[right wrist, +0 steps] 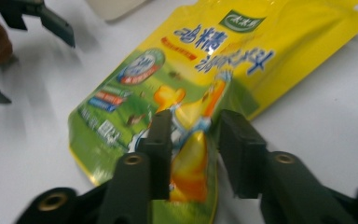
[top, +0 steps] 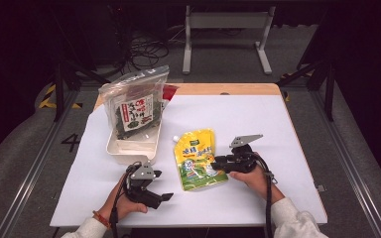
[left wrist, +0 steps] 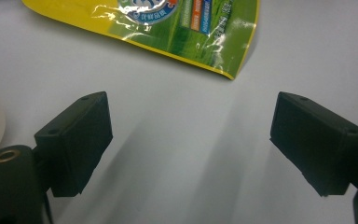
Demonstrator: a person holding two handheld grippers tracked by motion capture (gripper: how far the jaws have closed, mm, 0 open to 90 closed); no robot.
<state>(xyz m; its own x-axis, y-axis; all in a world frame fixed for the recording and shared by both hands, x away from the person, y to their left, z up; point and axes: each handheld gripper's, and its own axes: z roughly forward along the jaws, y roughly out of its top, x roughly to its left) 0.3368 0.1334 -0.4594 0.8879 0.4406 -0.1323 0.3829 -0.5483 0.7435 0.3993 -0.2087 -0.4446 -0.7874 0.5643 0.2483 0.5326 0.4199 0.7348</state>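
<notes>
Yellow-green pouch (top: pixel 197 159) lies flat on white table (top: pixel 258 124).

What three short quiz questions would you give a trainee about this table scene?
1. True or false: the yellow pouch lies outside the white tray.
2. Fill in: the left gripper has its fingers ___, with only bare table between them.
3. A fold of the pouch stands between the fingers of: A) left gripper, B) right gripper.
Key: 1 true; 2 open; 3 B.

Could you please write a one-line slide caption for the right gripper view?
Right gripper straddling a raised fold of the yellow pouch on the white table.
</notes>
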